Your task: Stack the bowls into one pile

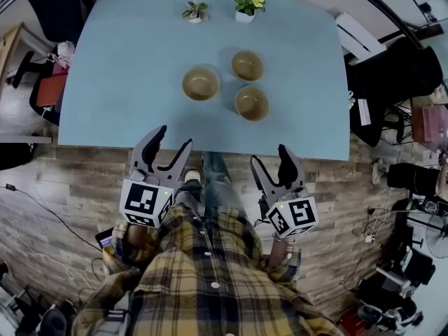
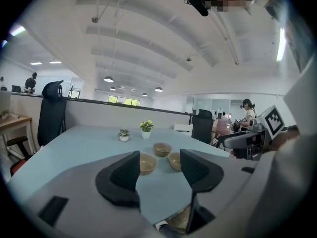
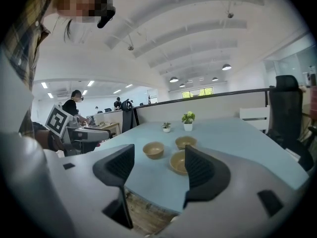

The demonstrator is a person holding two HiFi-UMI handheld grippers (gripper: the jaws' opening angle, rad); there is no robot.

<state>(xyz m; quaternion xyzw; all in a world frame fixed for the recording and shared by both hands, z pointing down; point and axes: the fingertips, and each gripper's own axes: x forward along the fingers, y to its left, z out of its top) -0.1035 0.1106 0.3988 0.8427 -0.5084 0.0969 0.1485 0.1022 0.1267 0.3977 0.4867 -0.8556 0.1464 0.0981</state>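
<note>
Left tongs [image 1: 175, 136], right tongs [image 1: 269, 154] agape, empty.

- Left bowl [image 2: 148, 164]: left part behind jaw of my left gripper [image 2: 159, 153], left gripper view.
- Near bowl [image 2: 174, 160]: right part behind same gripper's other jaw. In right gripper view, right side behind jaw of my right gripper [image 3: 159, 148].
- Table [image 1: 126, 61]: near edge partly masked by gripper bodies, both gripper views.
- Small plant [image 1: 195, 11], yellow-flowered plant [image 1: 248, 3]: too small to tell kind.
</note>
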